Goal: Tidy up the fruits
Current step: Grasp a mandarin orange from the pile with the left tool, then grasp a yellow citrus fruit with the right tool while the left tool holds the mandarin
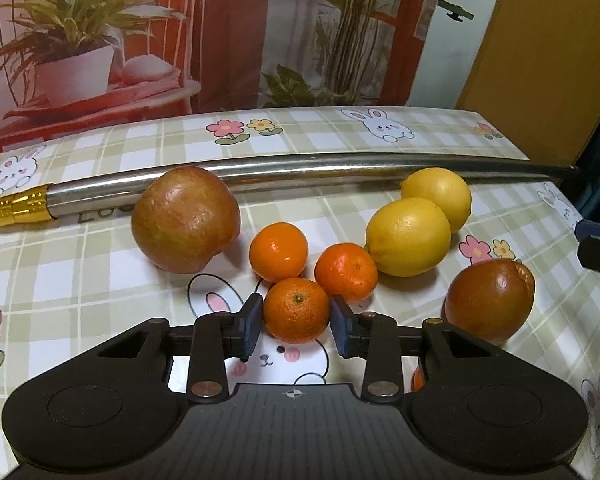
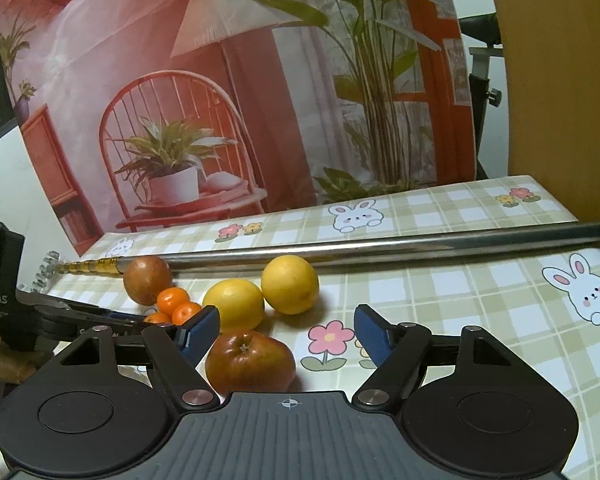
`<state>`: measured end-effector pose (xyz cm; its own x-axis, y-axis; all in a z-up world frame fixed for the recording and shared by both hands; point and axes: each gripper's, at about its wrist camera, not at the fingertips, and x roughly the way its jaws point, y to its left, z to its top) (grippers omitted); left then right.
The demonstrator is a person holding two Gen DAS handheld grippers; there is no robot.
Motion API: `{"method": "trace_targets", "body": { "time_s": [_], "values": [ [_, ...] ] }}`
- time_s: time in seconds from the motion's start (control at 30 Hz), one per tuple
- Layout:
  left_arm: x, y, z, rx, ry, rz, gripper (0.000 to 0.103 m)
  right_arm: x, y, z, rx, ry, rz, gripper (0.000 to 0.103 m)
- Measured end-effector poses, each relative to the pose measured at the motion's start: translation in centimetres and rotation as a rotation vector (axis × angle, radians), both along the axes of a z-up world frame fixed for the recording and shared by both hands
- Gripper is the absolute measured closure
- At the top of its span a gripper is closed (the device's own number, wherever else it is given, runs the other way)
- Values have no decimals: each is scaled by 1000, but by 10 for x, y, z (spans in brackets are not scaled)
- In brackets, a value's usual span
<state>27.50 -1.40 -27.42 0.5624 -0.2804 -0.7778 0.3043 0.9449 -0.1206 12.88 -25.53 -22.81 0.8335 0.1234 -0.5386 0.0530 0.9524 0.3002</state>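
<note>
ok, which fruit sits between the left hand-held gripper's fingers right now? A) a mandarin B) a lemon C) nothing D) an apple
A: in the left wrist view the left hand-held gripper has its blue pads on either side of the nearest mandarin, seemingly closed on it; the two lemons and the big apple lie farther off on the tablecloth.

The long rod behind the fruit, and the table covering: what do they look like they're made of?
The rod looks like polished metal, probably steel: it is silvery with a mirror-like glare, and a gold ribbed collar sits near one end. The table covering looks like glossy vinyl or oilcloth: a printed check with rabbits and flowers, soft sheen, lying smooth; I can't rule out coated fabric.
</note>
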Motion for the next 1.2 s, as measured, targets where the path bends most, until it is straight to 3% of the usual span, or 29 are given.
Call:
{"method": "trace_targets", "body": {
  "time_s": [0.33,0.57,0.77,0.93,1.2],
  "values": [
    [-36,12,30,-52,-87,6,65,6,3,0,-57,-17,62,32],
    [-76,31,50,-100,-128,76,65,32,-1,-1,-106,-54,139,36],
    [-102,45,56,-119,-139,126,65,78,-14,-14,19,-11,126,44],
    [-112,53,56,-125,-143,150,65,113,-13,-28,61,65,99,46],
    [-115,62,53,-135,-147,174,65,137,-15,-56,167,172,60,49]
  ]
}}
